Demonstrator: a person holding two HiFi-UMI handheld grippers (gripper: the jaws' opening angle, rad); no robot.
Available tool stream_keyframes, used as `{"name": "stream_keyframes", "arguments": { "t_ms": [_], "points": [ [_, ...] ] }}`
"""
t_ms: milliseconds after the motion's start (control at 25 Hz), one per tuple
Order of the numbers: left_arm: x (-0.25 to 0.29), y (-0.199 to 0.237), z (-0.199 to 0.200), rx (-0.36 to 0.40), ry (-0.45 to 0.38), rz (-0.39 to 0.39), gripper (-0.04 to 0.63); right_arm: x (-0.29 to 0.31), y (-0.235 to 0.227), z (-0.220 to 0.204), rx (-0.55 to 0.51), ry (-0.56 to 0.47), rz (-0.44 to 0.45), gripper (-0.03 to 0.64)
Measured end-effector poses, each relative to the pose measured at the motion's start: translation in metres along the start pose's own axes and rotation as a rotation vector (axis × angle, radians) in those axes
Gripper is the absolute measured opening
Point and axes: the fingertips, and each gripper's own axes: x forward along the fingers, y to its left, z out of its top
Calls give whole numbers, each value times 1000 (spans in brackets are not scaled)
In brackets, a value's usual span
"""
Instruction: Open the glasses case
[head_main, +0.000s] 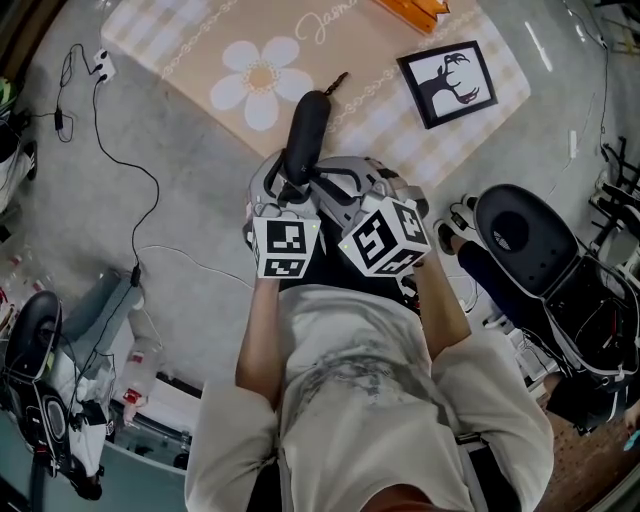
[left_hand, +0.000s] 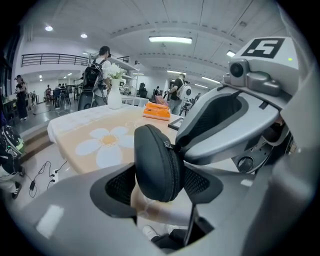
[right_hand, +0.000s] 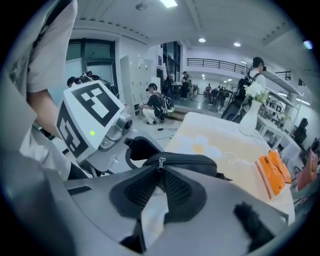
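Glasses case, a long rounded pod of matte black fabric with a zip seam running round its edge, is being held in the air at the near edge of the desk. It is being clamped across its lower end by the left claw, whose black ribbed pads are pressing both flat sides. The zipper pull, a small metal tab, appears to be pinched in the right claw, which is narrowed almost to touching. The seam looks fully zipped, so the opening step is judged as only being started. Next, the pull should be drawn along the seam's curve while the case is being kept steady. On the desk, a checked cloth with a white daisy is spread, with a black picture frame lying further along it.
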Motion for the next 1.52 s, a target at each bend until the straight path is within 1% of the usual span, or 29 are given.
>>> {"name": "stream_keyframes", "arguments": {
  "t_ms": [120,480,680,1520],
  "points": [
    [0,0,1,6,-3,-1,291,-1,-1,0,2,3,-7,38],
    [0,0,1,11,-4,-3,291,-7,-7,4,64,-29,-5,31],
    [0,0,0,13,-1,-3,291,-7,-10,4,81,-32,-14,29],
    [-4,2,-3,10,-2,-26,291,-1,-25,2,110,-22,-40,28]
  ]
}}
